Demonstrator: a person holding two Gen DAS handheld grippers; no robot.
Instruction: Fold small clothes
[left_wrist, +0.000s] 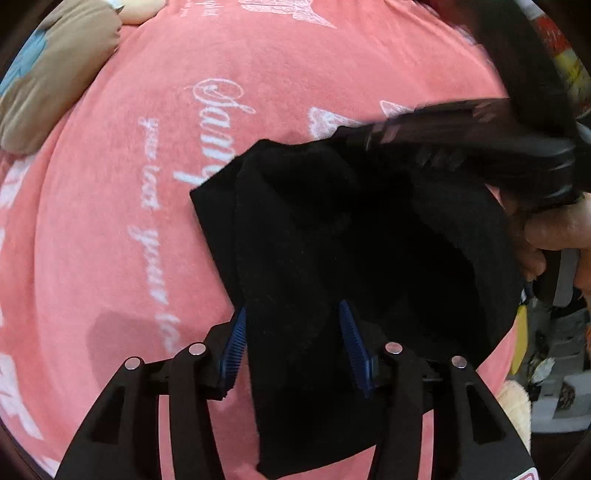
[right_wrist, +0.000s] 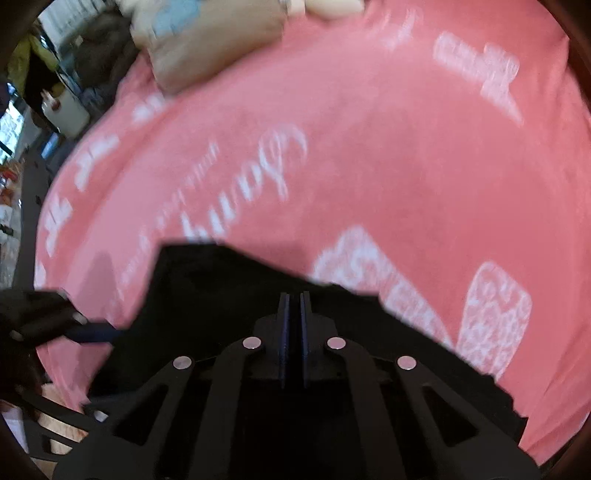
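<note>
The left gripper (left_wrist: 295, 343) is pointing down at a black garment (left_wrist: 332, 240) that is lying on a pink blanket (left_wrist: 129, 184) with white writing. Its blue fingers (left_wrist: 236, 339) are standing apart, about half open, with a strip of the black cloth running between them; whether the pads are pressing on it I cannot tell, but a gap is showing on the left side.

The right gripper (right_wrist: 294, 325) is hovering over the same garment (right_wrist: 221, 288), and its fingers (right_wrist: 283, 332) are lying together with only a thin slit between them. No cloth is visible in that slit.

The garment is sitting near the blanket's near edge. A tan cushion (left_wrist: 55, 74) is resting at the far left corner.
</note>
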